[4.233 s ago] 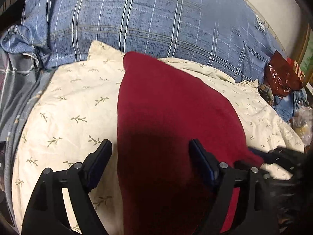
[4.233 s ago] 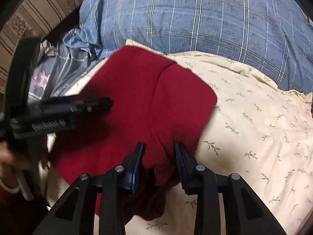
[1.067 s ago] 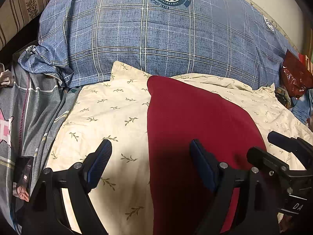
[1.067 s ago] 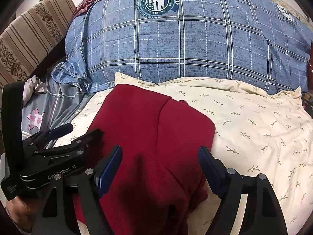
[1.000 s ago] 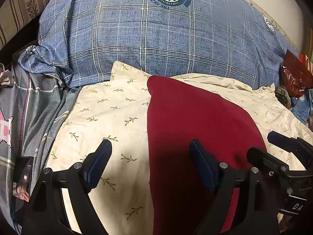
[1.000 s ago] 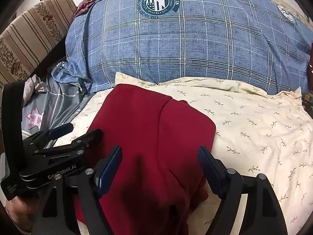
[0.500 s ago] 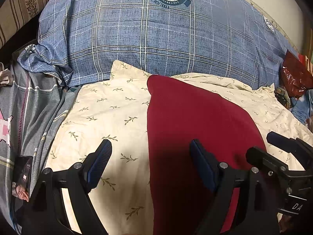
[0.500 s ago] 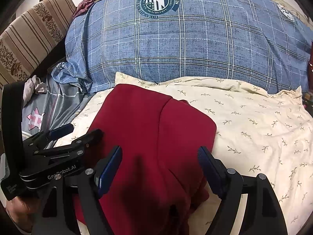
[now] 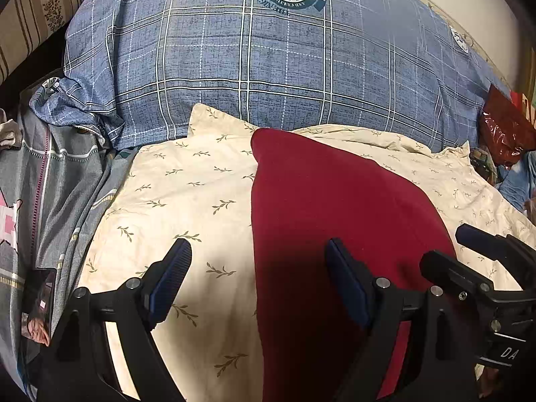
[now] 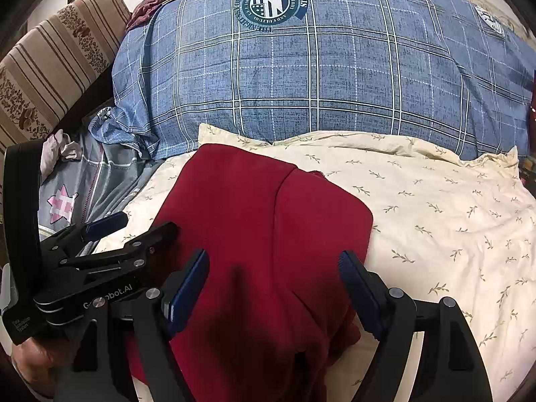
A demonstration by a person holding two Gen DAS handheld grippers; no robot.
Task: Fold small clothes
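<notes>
A large blue plaid quilt with white grid lines and a round dark crest [image 9: 284, 50] fills the far side of the bed, bulging up behind everything else. In front of it lies a cream pillowcase printed with small olive leaf sprigs [image 9: 187, 194], spread flat and slightly wrinkled, its far edge touching the quilt. To the left of the cream cloth sits a grey patterned bedsheet with a pink and white star patch [image 10: 87, 184], rumpled against the quilt's corner. At the bed's far left corner stands a beige striped cushion with brown floral bands [image 10: 50, 67].

On the cream cloth rests the dark red folded garment of soft knit fabric [image 10: 261, 221], a rounded-cornered rectangle with one layer folded over another, the fold edge running from far to near across its middle. It lies toward the left part of the pillowcase, its near end in shadow.

The left hand-held gripper [image 9: 258, 278] hovers with its blue-padded fingers wide apart, straddling the garment's left edge and gripping nothing. The right hand-held gripper [image 10: 273, 281] likewise has its fingers spread wide above the garment's near portion, clamped on nothing. A shiny dark red plastic bag [image 9: 506, 134] lies at the bed's far right edge.
</notes>
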